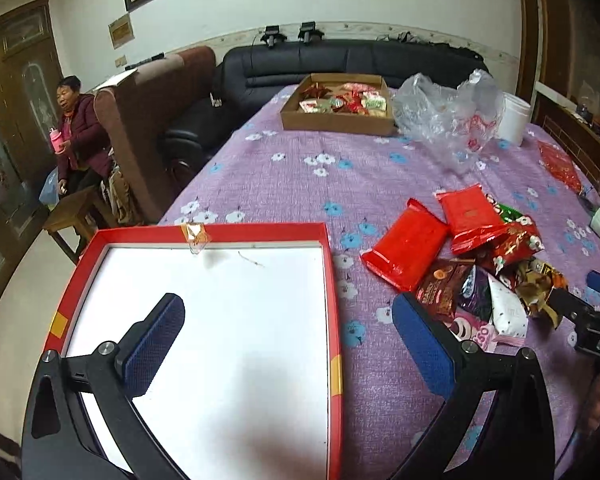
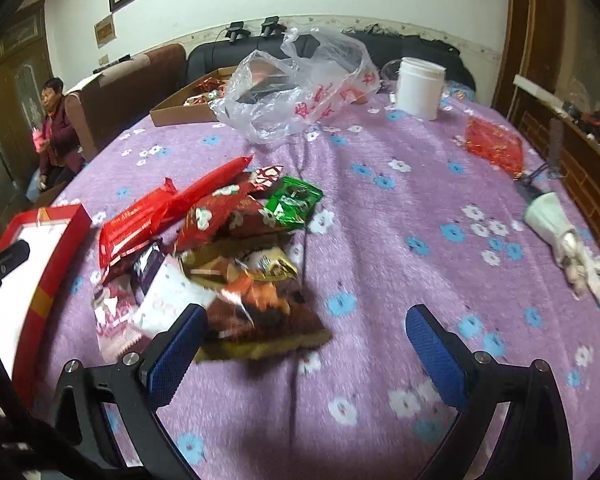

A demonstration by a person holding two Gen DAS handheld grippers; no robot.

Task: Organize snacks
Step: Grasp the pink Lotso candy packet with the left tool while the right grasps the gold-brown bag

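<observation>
A red-rimmed box [image 1: 332, 264] with a white floor lies empty at the near left of the purple flowered table; it also shows in the right wrist view [image 2: 56, 264]. My left gripper [image 1: 288, 322] is open and empty over its right part. A pile of snack packets [image 1: 472, 264] lies to the right of the box, with two red packs [image 1: 408, 250] on top. In the right wrist view the pile [image 2: 220, 248] lies just ahead and left of my right gripper [image 2: 306, 332], which is open and empty, its left finger [image 2: 180, 344] beside a brown packet [image 2: 268, 320].
A cardboard tray [image 1: 336, 122] with several wrapped snacks sits at the far side. Beside it lie a crumpled plastic bag [image 2: 296, 92] and a white jar [image 2: 418, 88]. A red packet [image 2: 494, 148] and a white object [image 2: 560, 240] lie at the right. A person sits at far left.
</observation>
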